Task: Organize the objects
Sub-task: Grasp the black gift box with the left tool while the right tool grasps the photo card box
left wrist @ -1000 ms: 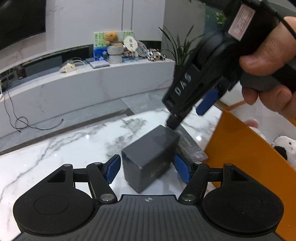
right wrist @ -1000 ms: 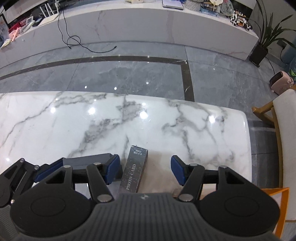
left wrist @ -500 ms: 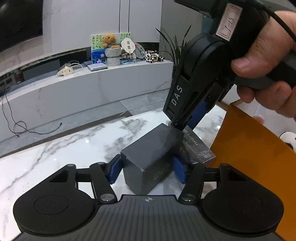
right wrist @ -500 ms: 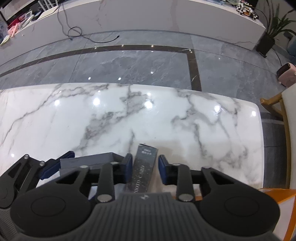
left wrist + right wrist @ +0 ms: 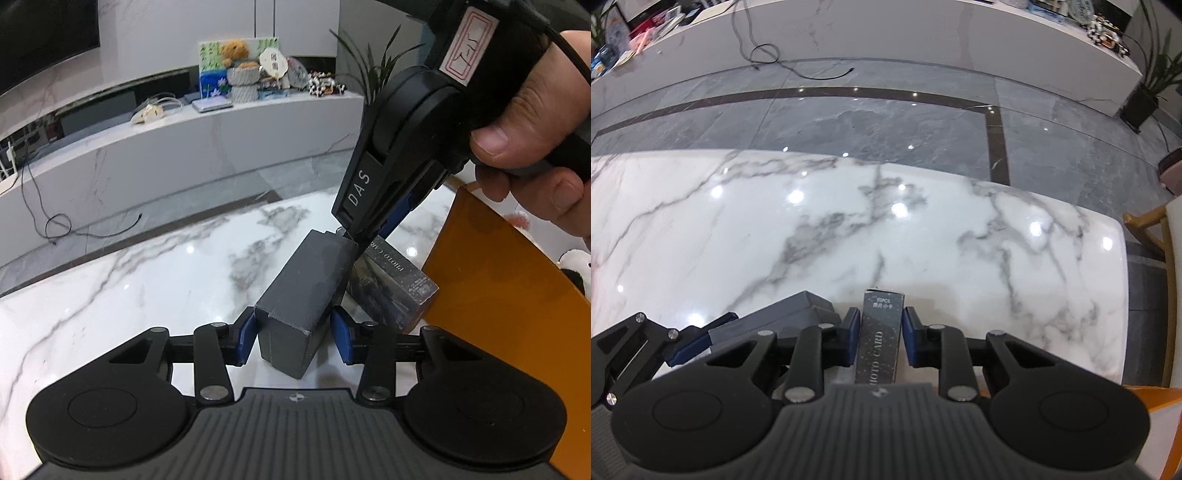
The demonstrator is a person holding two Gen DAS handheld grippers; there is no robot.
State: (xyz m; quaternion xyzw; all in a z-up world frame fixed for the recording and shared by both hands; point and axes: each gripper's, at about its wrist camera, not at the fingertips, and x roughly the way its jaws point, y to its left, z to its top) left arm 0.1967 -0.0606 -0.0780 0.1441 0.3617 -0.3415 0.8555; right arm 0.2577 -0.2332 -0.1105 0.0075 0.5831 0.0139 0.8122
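Both boxes being gripped at once on the marble table (image 5: 849, 229) — pick-up step, with the lift judged to come next.

The left tool (image 5: 293, 334) has just been closing and pinches the grey box (image 5: 306, 291); the right tool (image 5: 879, 332), also just closing, pinches the photo-card box (image 5: 881, 332) — both boxes lying side by side beside the orange bin (image 5: 491, 295).

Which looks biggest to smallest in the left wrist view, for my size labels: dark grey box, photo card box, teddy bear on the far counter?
1. Dark grey box, though it is nearest the camera.
2. Photo card box, partly hidden behind it, so these two are unsure.
3. Teddy bear, small mainly through distance.
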